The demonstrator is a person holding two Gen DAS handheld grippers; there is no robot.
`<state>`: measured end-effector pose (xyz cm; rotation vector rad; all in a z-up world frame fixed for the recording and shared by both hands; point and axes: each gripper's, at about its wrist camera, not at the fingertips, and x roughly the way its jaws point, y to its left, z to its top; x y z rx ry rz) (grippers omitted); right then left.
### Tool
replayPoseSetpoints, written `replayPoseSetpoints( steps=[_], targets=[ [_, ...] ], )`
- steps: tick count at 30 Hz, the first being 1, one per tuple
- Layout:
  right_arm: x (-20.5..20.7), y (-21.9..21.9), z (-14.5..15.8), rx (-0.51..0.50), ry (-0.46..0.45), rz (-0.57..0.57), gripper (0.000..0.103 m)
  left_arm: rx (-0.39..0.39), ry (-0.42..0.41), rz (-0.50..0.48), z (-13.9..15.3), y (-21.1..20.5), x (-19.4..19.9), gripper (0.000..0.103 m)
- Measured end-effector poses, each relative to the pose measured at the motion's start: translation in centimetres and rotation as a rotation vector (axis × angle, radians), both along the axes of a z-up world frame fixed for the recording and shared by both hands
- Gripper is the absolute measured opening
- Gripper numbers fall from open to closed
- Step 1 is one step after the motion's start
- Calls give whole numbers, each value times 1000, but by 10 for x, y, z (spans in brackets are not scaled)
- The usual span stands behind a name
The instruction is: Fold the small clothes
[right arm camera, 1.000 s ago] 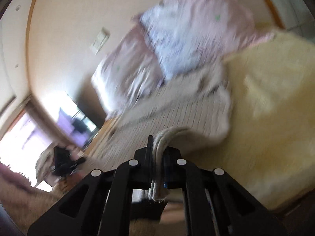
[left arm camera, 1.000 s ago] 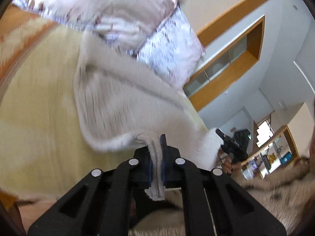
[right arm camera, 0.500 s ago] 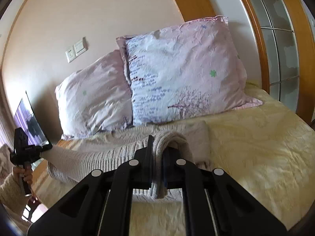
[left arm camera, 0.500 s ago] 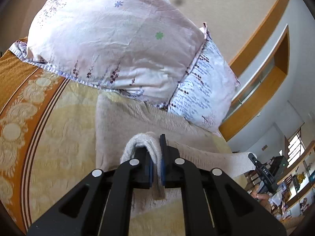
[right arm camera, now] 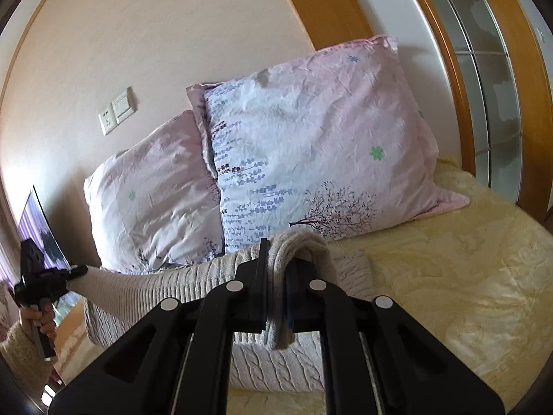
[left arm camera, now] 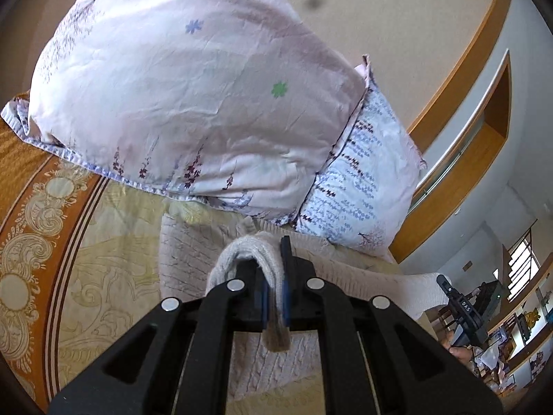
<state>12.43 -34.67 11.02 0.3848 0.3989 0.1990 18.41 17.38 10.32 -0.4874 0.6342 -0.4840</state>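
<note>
A person holds two grippers over a bed, each clenched on a bunched edge of a cream cable-knit sweater [left arm camera: 193,259]. The left gripper [left arm camera: 274,297] pinches a thick fold that loops over its jaws; the right gripper [right arm camera: 276,306] does the same at the garment's other side. Between them the knit stretches as a taut band, while the rest of the sweater lies on the bed just in front of two pillows.

The likely trouble is the grip itself — each bite holds a rolled lump, not a flat edge, so the fold may land lumpy or crooked. Uneven pulling could also drag the lower layer along the bedspread, and the far edge sits near enough to the pillows to catch on them.

The bedspread [right arm camera: 466,276] is pale yellow with a raised pattern and an orange ornamented border [left arm camera: 38,207]. The pink floral pillow [left arm camera: 193,79] overlaps a blue-printed pillow [right arm camera: 311,145] against a beige wall bearing a switch plate [right arm camera: 115,110]. Wooden trim frames a glazed panel — a cluttered room shows beyond.
</note>
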Motion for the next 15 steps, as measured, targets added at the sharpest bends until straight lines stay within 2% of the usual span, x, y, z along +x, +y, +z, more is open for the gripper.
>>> replayPoseSetpoints(
  steps=[7,12,15],
  targets=[
    [51,-8,-22,45,103,-6,7,22,60,22,-24,-8,46,6],
    [93,-7,-51,43,239,-28,7,54,154,36,-55,-17,82,6],
    [114,-7,-69,51,340,-56,8,26,220,50,-73,-17,98,6]
  ],
)
